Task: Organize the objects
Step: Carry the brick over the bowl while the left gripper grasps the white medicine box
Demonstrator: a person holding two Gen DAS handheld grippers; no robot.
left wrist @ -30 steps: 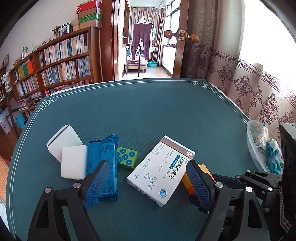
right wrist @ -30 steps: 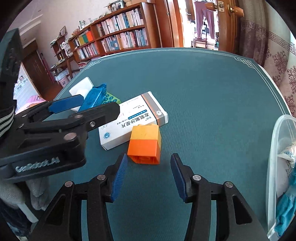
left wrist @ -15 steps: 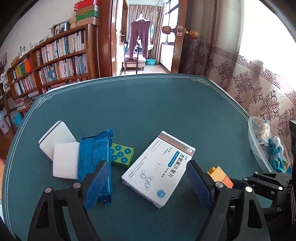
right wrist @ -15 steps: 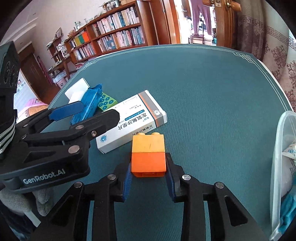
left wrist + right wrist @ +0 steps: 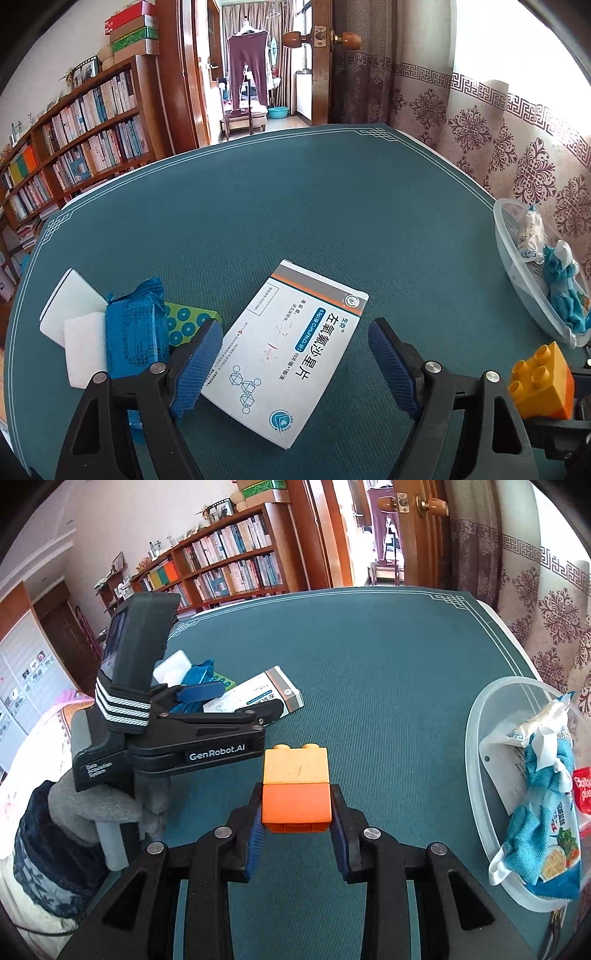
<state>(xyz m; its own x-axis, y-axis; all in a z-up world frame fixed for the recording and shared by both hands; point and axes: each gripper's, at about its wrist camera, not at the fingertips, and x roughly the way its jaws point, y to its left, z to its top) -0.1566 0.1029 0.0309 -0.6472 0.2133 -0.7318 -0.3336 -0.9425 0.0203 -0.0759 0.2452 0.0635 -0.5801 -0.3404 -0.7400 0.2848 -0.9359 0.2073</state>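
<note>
My right gripper (image 5: 296, 800) is shut on a toy brick (image 5: 295, 775), yellow over orange, and holds it above the teal table; the same brick (image 5: 541, 380) shows at the lower right of the left wrist view. My left gripper (image 5: 291, 332) hovers low over a white medicine box (image 5: 295, 350) that lies flat between its blue pads. Its jaws are closing but the pads do not press the box. In the right wrist view that left gripper (image 5: 243, 699) sits over the box (image 5: 258, 698).
Left of the box lie a blue packet (image 5: 129, 332), a green dotted block (image 5: 184, 321) and two white sponges (image 5: 70, 299). A clear plastic container (image 5: 480, 738) holding packets stands at the right table edge. A gloved hand (image 5: 92, 801) holds the left gripper.
My right gripper shut on the brick beside the medicine box and lifted it away to the right. My left gripper moved down closer over the box.
</note>
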